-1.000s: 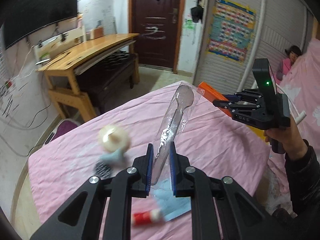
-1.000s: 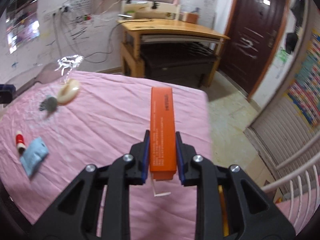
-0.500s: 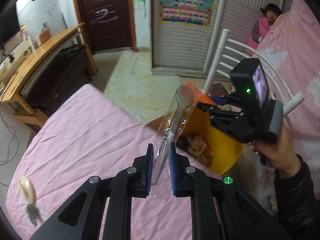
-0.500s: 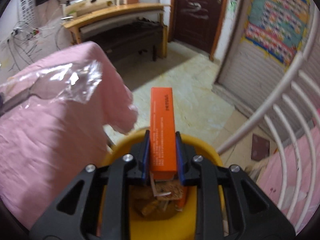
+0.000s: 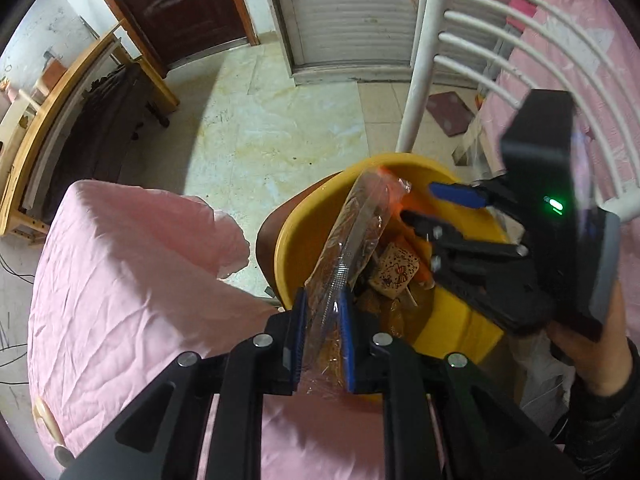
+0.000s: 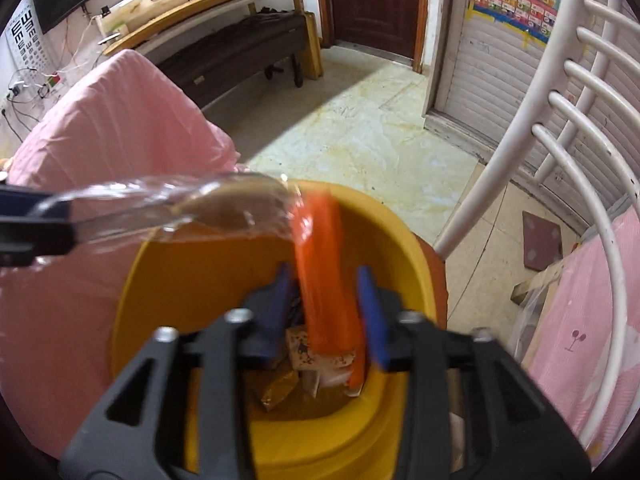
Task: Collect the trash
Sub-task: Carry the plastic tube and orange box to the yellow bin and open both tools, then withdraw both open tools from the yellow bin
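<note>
Orange is the colour that has changed most for us: half a second ago our right claw (image 6: 324, 312) was clamped on the orange box (image 6: 320, 264), and its jaws have just been opening, so the box now sits loose and blurred between the blue pads, tilted, its lower end over the trash inside the yellow bin (image 6: 160, 280). We cannot tell whether either pad grazes it. Both views have also swung from the pink cloth toward the bin, which now fills the lower middle of each. Our left claw (image 5: 322, 332) is closed on the clear plastic wrapper (image 5: 352, 236), which holds a long spoon-like thing; the wrapper runs from the pads toward 1 o'clock and its far end reaches over the bin's rim, close to the orange box. In the left view the right claw comes in from 3 o'clock over the bin, carried by a hand (image 5: 588, 352) in a dark sleeve. Inside the bin lie a small printed packet (image 5: 394, 274) and brownish wrappers. The bin stands on the floor against the corner of the counter, which is draped in a wrinkled pink cloth (image 5: 120, 272) at 9 o'clock. Pale marbled floor tiles (image 5: 272, 120) stretch to 12 o'clock, toward a dark brown door (image 6: 376, 4) and a wooden desk (image 6: 208, 4) at 10 o'clock; a white slatted chair back (image 6: 568, 128) rises at 2 o'clock.
</note>
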`<move>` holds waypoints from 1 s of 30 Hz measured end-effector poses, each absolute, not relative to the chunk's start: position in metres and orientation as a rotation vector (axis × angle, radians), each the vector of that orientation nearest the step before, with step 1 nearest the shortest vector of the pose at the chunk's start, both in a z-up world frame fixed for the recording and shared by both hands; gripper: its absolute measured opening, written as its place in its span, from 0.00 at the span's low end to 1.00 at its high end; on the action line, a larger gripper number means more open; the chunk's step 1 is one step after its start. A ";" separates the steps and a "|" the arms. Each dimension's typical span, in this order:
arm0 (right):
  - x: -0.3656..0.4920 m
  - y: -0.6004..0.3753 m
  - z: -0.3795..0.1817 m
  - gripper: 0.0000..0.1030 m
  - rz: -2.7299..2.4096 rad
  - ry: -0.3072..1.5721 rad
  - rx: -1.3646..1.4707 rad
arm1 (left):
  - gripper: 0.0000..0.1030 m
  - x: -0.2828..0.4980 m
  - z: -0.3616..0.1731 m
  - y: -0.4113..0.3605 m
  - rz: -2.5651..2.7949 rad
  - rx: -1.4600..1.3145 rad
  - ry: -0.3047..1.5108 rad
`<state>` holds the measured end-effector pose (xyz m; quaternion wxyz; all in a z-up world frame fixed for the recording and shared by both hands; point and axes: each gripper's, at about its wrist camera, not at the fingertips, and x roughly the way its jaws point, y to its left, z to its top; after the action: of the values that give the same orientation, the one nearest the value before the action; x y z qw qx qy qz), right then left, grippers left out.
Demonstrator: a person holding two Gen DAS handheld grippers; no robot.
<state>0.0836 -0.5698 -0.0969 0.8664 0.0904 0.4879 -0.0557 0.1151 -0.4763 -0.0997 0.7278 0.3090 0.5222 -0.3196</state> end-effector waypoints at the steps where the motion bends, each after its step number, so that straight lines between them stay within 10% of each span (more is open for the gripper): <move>1: 0.082 -0.570 -0.097 0.56 -0.116 1.019 0.193 | 0.16 0.115 -0.100 -0.479 -0.707 0.686 1.150; 7: 0.075 -0.568 -0.090 0.57 -0.118 1.011 0.178 | 0.65 0.113 -0.093 -0.478 -0.721 0.659 1.132; 22: 0.089 -0.515 -0.047 0.58 -0.095 0.971 0.094 | 0.66 0.115 -0.014 -0.351 -0.621 0.419 0.936; 30: 0.109 -0.459 0.001 0.75 -0.060 0.894 0.029 | 0.67 0.138 0.009 -0.251 -0.478 0.309 0.877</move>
<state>0.1087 -0.4595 0.0010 0.9012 0.0140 0.4322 -0.0288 0.1381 -0.2509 0.0093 0.8664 0.1477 0.4190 -0.2281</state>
